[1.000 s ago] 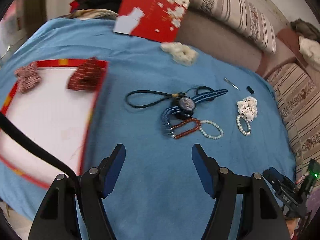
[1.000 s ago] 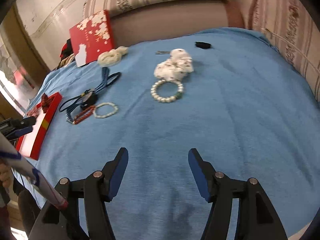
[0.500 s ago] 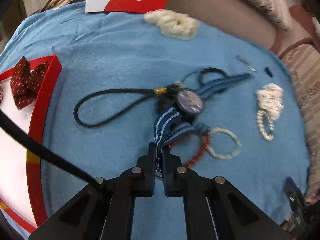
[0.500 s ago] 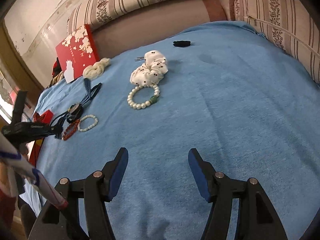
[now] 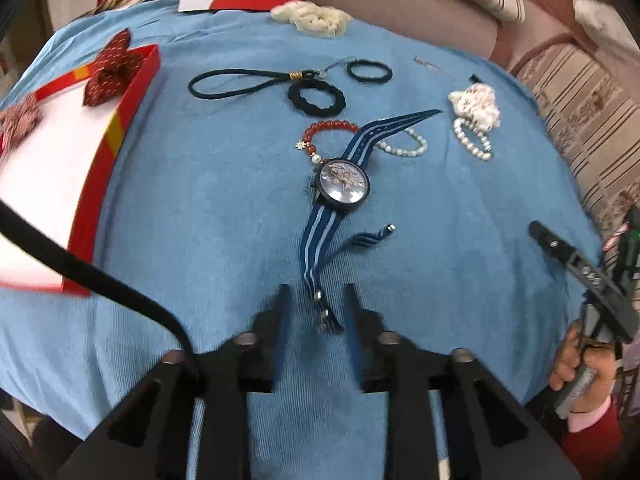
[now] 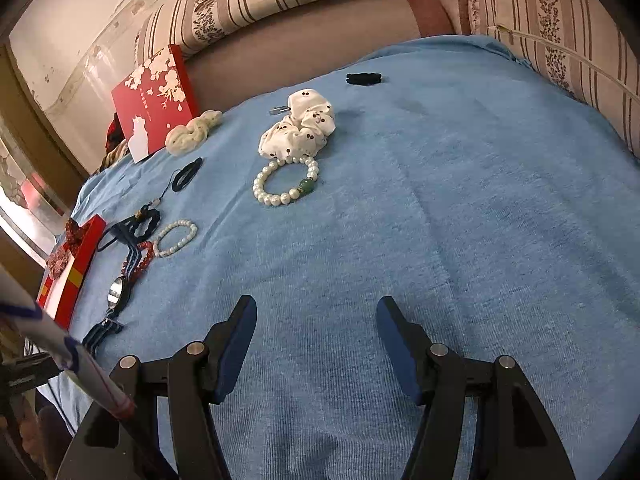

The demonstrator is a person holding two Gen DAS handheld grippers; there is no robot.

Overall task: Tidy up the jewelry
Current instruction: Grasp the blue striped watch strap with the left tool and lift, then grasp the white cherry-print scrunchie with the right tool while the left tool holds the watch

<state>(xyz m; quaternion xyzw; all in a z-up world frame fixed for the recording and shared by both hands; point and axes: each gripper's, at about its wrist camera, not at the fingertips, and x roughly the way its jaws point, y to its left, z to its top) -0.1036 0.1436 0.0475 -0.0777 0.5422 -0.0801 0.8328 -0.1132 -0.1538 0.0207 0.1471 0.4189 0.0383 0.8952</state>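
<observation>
A blue-striped watch (image 5: 344,182) lies stretched out on the blue cloth (image 5: 224,200), its strap end between the fingers of my left gripper (image 5: 317,312), which is open and not gripping it. Behind it lie a red bead bracelet (image 5: 329,127), a small white bead bracelet (image 5: 404,148), a black scrunchie (image 5: 316,97), a black cord loop (image 5: 240,85) and a pearl bracelet (image 5: 472,142). My right gripper (image 6: 316,334) is open and empty over bare cloth, with the pearl bracelet (image 6: 285,185) and spotted white scrunchie (image 6: 298,130) ahead. The watch also shows at the left in the right wrist view (image 6: 118,294).
A red box with a white inside (image 5: 100,152) holds red bows at the left. A red flowered lid (image 6: 154,100) leans against the sofa back. A cream scrunchie (image 5: 310,18), a black hair tie (image 5: 368,72) and a black clip (image 6: 363,79) lie further back.
My left gripper shut on the watch strap, dragged the watch toward me away from the other pieces, then opened and let the strap go. The right gripper stayed open.
</observation>
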